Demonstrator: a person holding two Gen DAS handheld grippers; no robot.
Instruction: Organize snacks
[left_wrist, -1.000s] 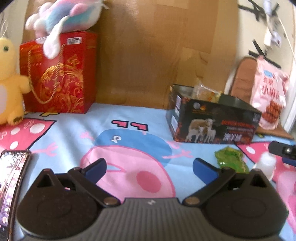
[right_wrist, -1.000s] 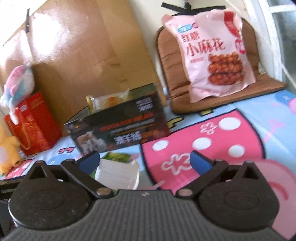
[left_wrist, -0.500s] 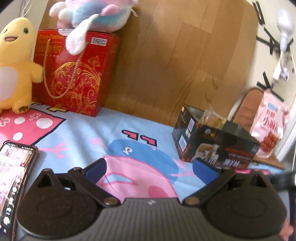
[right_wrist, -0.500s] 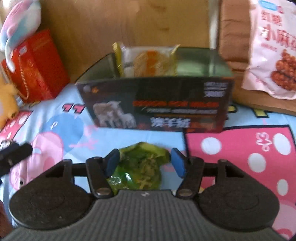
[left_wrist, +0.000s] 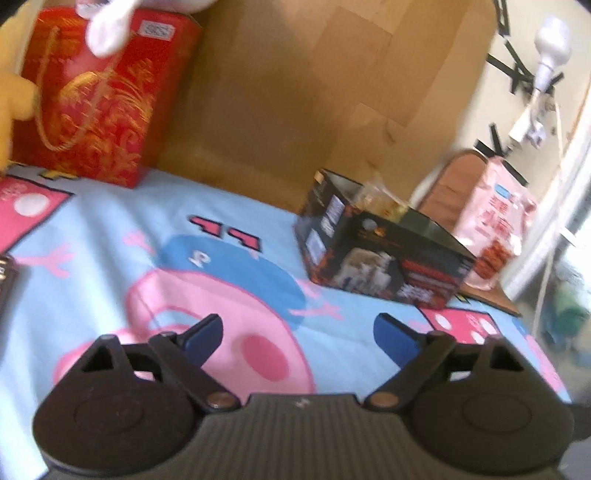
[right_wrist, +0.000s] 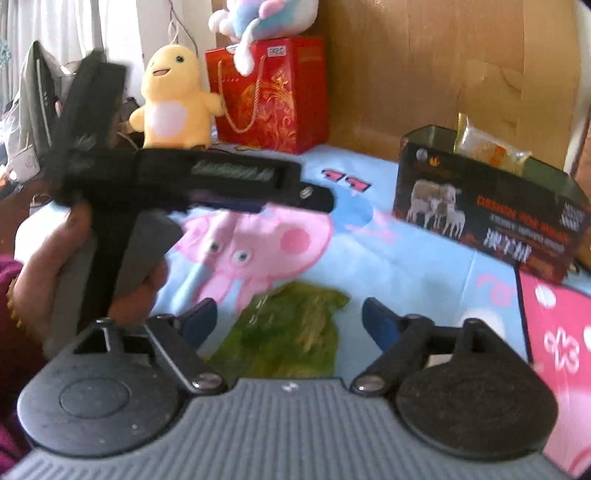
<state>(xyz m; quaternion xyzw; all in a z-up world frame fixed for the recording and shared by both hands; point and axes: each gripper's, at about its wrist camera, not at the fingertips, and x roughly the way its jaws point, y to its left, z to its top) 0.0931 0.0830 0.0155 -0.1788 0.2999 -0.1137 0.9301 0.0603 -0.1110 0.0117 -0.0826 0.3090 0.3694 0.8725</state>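
Right hand-held gripper (right_wrist: 286, 321) jaws opening, gripping nothing; green snack packet (right_wrist: 291, 332) between them, box (right_wrist: 487, 218) ahead-right. Close squarely on packet's middle. Left hand-held gripper (left_wrist: 297, 334) closing, empty.

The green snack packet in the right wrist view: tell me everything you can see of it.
The green snack packet is a crinkly, glossy, translucent wrapper with yellowish-green contents, blurred. It lies flat on the cartoon-print sheet, in front of the black box and apart from it. It sits between the right gripper's opening jaws; the blue pads do not press it.
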